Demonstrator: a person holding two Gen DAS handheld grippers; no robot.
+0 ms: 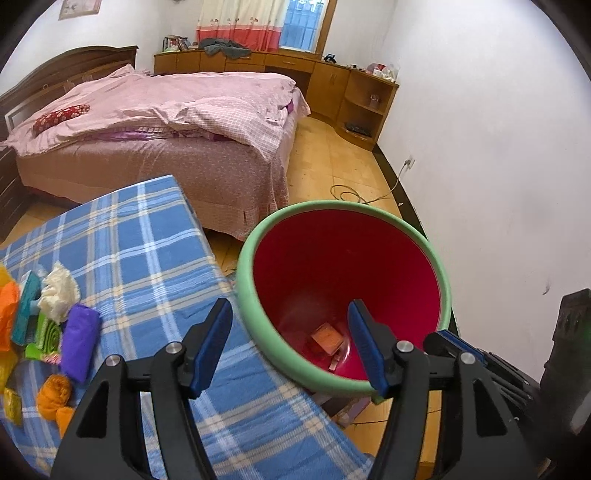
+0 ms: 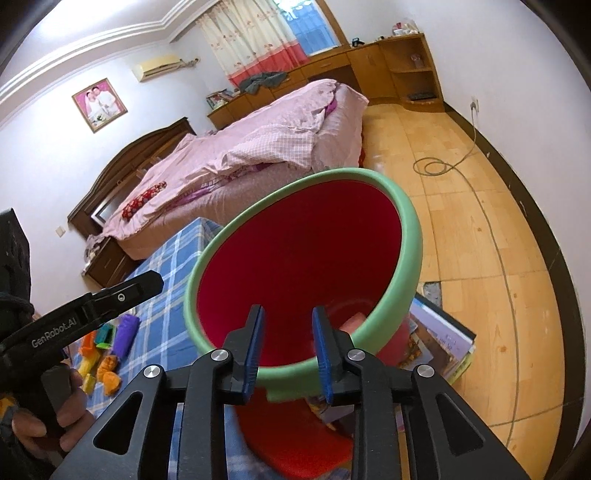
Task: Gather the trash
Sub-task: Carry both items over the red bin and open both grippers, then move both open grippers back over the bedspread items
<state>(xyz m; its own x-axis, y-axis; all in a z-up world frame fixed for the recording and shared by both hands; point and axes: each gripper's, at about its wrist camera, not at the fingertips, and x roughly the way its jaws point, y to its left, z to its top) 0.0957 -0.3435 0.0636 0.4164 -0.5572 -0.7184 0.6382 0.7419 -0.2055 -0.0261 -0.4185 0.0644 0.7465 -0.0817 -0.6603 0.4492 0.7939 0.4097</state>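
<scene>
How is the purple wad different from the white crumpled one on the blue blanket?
The purple wad is smooth, long and rolled like a bundle; the white wad is frilly and crumpled. The purple wad lies nearer the left gripper; the white wad sits farther back. Both rest on the plaid blanket in the trash pile, outside the red bin.

White plastered walls (image 1: 480, 129) are closing in a bedroom, and a dark wooden bed under a rumpled pink quilt (image 1: 166, 107) is filling the left side. Honey-coloured wooden cabinets with open corner shelves (image 1: 332, 81) are running beneath a window where a cream and coral curtain (image 1: 240, 22) is hanging. Yellow wooden flooring (image 2: 461, 221) is catching daylight, a thin cable (image 2: 432, 166) is coiling across it, and a framed portrait (image 2: 99, 104) is hanging beside a wall-mounted air conditioner (image 2: 157, 66).
</scene>
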